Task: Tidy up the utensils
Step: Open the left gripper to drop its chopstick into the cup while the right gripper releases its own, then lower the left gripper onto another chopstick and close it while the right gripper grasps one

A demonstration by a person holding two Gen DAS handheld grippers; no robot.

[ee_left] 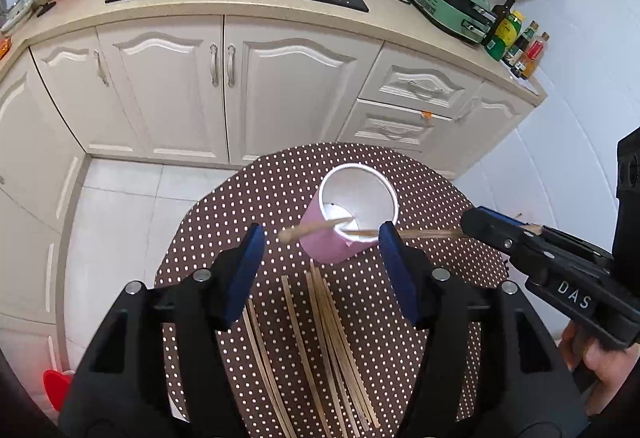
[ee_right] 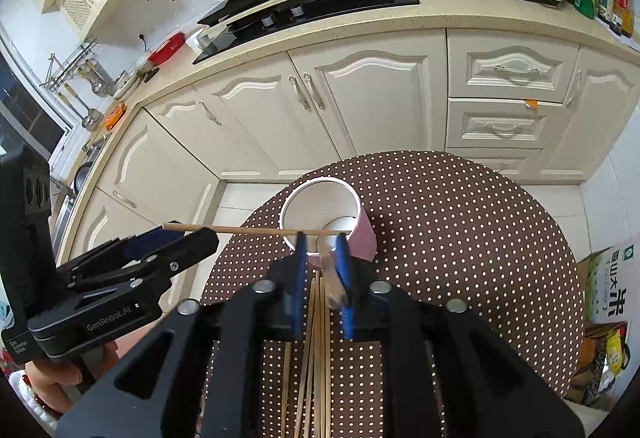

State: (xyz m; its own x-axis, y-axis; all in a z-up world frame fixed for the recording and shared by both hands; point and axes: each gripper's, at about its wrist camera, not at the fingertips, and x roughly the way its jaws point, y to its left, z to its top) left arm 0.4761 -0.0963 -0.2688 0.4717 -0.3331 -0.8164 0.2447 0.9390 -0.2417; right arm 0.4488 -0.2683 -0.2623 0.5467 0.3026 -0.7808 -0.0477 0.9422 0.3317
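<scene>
- a pink paper cup stands on the round dotted tabletop, tilted, its white mouth open toward both cameras.
- the left gripper hangs over the near side of the cup with its blue jaws set wide, one each side of the cup and touching nothing.
- one wooden chopstick lies across the near rim of the cup in the left view, its tip inside the cup, and no pad presses on it.
- the right gripper has its jaws narrow, with a gap between them; a second chopstick stands in that gap, leaning on the right pad and pointing down toward the cup.
- whether the right pads press on that stick cannot be told; they look slack.
- in the right view the first stick runs level from beside the left gripper across the cup.
- more loose chopsticks lie side by side on the tabletop, near the cameras, just in front of the cup.
- behind stand cream kitchen cabinets.
</scene>
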